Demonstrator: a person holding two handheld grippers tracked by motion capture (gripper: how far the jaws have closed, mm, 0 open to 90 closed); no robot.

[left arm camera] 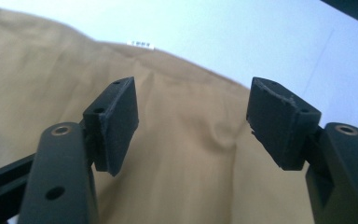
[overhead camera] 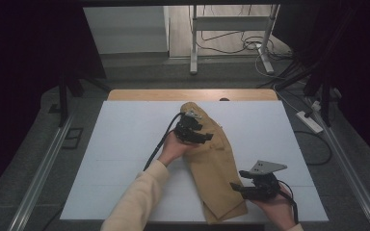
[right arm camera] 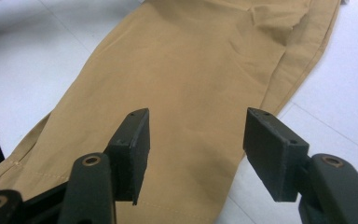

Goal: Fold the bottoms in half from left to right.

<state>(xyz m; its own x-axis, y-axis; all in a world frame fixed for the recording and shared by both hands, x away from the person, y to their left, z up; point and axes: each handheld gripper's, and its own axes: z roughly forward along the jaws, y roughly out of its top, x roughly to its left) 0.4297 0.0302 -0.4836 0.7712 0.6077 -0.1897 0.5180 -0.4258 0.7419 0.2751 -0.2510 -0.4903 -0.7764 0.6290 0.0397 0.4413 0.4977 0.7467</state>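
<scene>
One long garment dominates the scene: a pair of tan cotton trousers [overhead camera: 214, 163], folded lengthwise into a narrow strip, lies on the white table sheet [overhead camera: 125, 144]. Its long axis runs from the far middle of the table toward the near edge, slanting a little to the person's right, with the hemmed leg ends at the near edge and the broader top end far off.

Both tools sit along that axis, one at each end. The left gripper [overhead camera: 198, 136] hangs over the far, upper part of the cloth, its jaws spread apart with nothing between the pads; in the left gripper view the tan fabric lies loose and slightly rumpled just beneath the fingertips [left arm camera: 116, 121]. The right gripper [overhead camera: 245, 188] rests beside the near leg end, at the strip's right edge, jaws likewise spread and empty; the right gripper view shows the cloth running away ahead of the pads [right arm camera: 130, 149], seam edge to their right.

Judging by this, each hand is nearest its own end, so any further fold would likely bring one end along the strip toward the other.
</scene>
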